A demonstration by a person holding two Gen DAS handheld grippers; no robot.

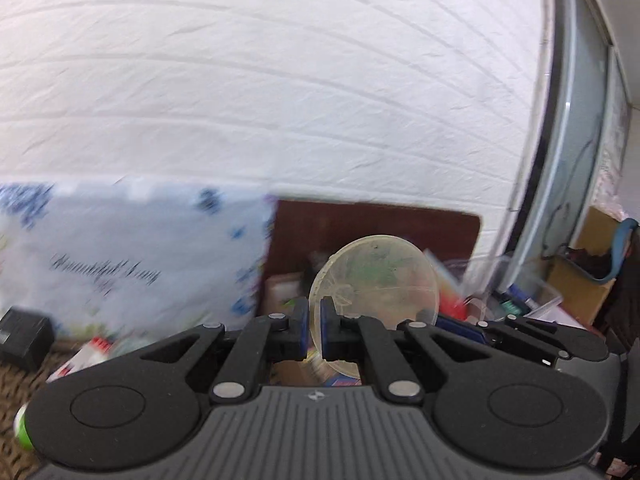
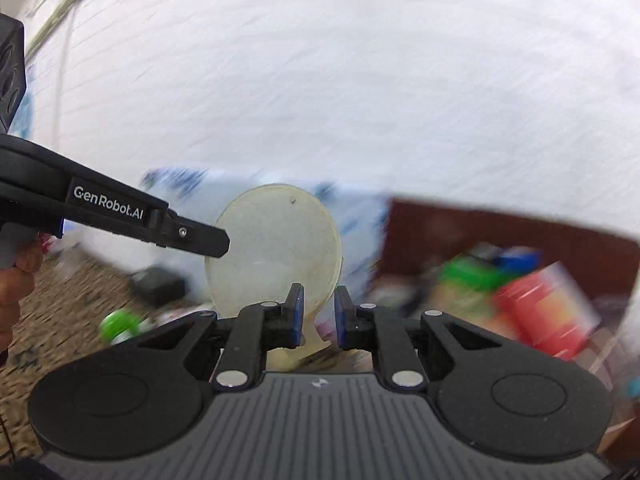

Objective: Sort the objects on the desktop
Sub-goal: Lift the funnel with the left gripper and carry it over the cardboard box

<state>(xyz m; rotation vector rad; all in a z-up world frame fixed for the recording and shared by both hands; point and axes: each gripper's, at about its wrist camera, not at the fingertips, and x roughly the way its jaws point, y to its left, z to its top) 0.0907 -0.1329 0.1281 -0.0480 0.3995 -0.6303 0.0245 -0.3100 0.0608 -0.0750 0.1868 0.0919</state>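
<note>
Left tongs [image 1: 315,322] pinch the rim of a translucent round disc [image 1: 376,276], held upright and edge-on to them, above the cluttered desk [image 2: 60,292]. Right tongs [image 2: 318,316] stand slightly spread, with the disc's small bottom tab between their fingers; contact cannot be told. A floral box [image 1: 132,256] stands behind, left.

From my left gripper [image 1: 314,322], the disc [image 1: 374,276] stands on edge between its pads. A printed bag [image 1: 132,256] sits ahead-left. The disc stands ahead of my right gripper [image 2: 319,316], with clutter [image 2: 532,300] ahead-right.
</note>
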